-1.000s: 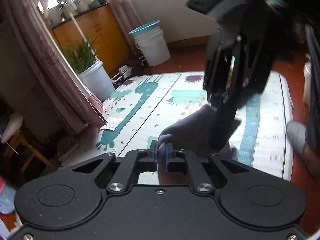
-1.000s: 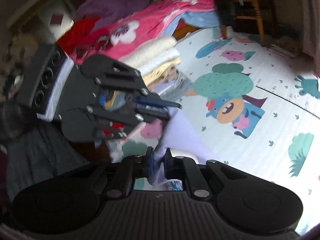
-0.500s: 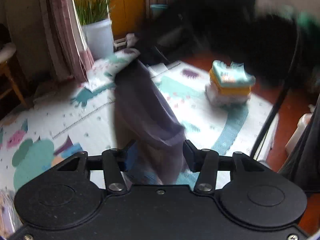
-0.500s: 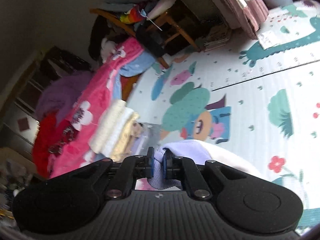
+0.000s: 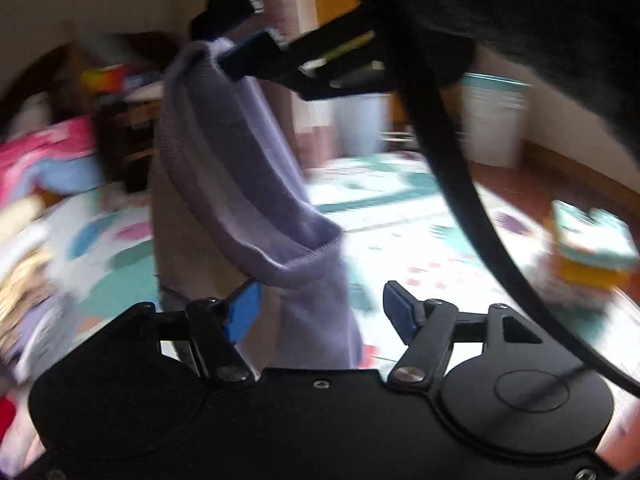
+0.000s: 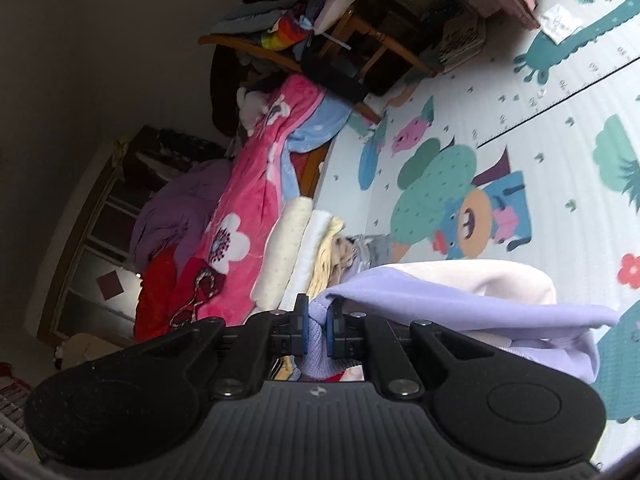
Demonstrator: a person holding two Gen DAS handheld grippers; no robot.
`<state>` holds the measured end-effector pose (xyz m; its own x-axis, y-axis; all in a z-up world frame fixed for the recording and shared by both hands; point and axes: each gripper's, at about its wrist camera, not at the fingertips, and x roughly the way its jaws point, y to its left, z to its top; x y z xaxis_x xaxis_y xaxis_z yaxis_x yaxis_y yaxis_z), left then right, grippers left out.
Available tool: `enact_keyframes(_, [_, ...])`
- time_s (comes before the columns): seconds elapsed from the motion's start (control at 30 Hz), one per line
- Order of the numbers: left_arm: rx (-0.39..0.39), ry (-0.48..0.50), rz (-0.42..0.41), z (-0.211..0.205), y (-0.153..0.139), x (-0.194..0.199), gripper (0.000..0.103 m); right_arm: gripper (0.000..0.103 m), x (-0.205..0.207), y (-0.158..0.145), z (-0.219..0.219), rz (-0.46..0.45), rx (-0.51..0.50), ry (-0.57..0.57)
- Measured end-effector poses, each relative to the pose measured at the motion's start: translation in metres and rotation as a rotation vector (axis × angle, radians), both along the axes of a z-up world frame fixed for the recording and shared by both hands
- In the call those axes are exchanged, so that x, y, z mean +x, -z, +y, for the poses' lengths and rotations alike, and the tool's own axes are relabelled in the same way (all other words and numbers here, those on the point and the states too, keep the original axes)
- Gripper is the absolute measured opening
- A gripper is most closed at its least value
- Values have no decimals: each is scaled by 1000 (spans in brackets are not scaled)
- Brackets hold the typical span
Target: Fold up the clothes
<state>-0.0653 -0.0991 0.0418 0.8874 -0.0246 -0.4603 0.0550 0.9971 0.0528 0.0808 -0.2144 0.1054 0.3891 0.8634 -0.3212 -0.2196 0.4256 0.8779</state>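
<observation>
Our right claw pinches the lilac garment, left claw opening w/ cloth between—let's re-grip the hem squarely.

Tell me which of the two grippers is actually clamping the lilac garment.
The right gripper: its fingers pinch a bunched edge of the lilac garment. The left gripper is opening, and the cloth hangs loose between its blue fingers, gripped by neither.

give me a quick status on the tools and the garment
Right tool shut on lilac knit garment. Left tool opening, cloth between, unpinched. Nothing blocking.
</observation>
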Motion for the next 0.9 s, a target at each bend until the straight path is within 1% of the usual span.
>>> enact_keyframes(0.07, [-42, -75, 2, 4, 2, 8, 70, 10, -1, 0, 8, 9, 10, -8])
enact_keyframes(0.13, [-76, -115, -23, 8, 5, 11, 70, 11, -3, 1, 14, 18, 20, -20])
enact_keyframes(0.17, [-72, -120, -26, 10, 7, 13, 70, 11, -4, 0, 16, 18, 20, -22])
enact_keyframes(0.23, [-47, -125, -5, 16, 10, 18, 70, 10, -5, -2, 16, 8, 13, -30])
enact_keyframes(0.3, [-51, -89, 31, 27, 11, 24, 58, 10, -5, 0, 13, 9, 4, -25])
enact_keyframes(0.33, [-34, -61, 47, 33, 9, 25, 38, 10, -5, 0, 10, 11, -2, -14])
enact_keyframes(0.37, [-7, -33, 56, 39, 7, 24, 26, 10, -5, 0, 6, 5, -19, -1])
enact_keyframes(0.47, [23, 40, 79, 61, -3, 21, 11, 10, 1, -2, -14, -11, -57, 82])
enact_keyframes(0.57, [51, 97, 80, 75, -19, 33, 8, 10, 7, -3, -35, -30, -117, 162])
enact_keyframes(0.63, [101, 139, 53, 79, -35, 46, 8, 10, 9, -3, -44, -36, -146, 205])
enact_keyframes(0.73, [224, 245, 5, 88, -63, 57, 8, 10, 7, -5, -53, -46, -175, 256])
enact_keyframes(0.8, [338, 354, -13, 93, -79, 58, 8, 10, 3, -6, -59, -42, -189, 266])
enact_keyframes(0.9, [465, 544, 3, 105, -98, 50, 8, 10, -11, -5, -68, -23, -212, 251])
